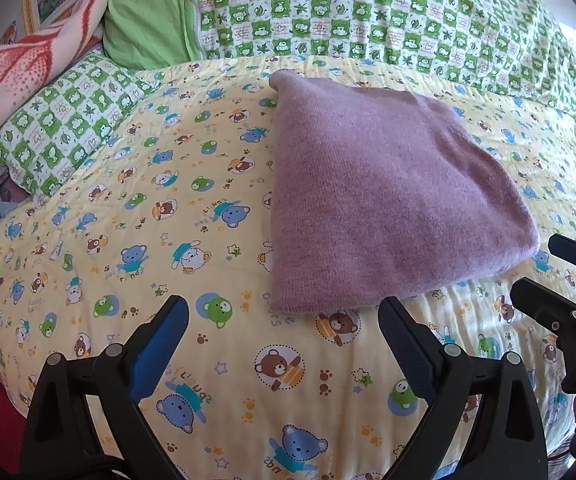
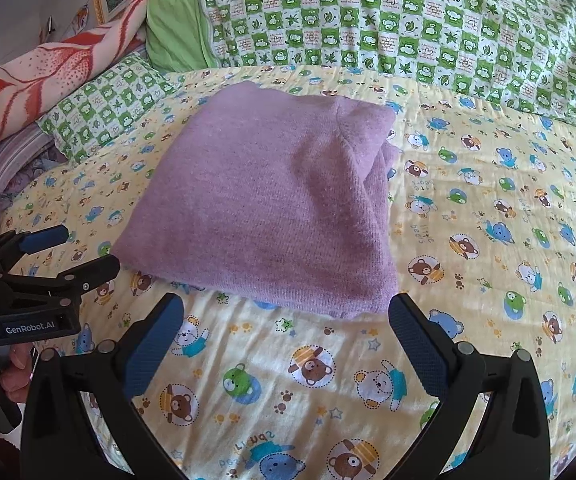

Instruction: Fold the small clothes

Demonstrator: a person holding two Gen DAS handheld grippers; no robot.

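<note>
Both grippers' jaws wide and empty, folded purple knit (image 1: 388, 192) flat just beyond them.

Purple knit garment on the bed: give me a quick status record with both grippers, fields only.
garment: purple knit garment, folded into a compact stack, flat on the bed
surface: yellow bear-print quilt
left gripper: open, empty, just short of the garment's near edge
right gripper: open, empty, at the near edge
contact: neither gripper touches the garment
background: green checked blanket
</note>
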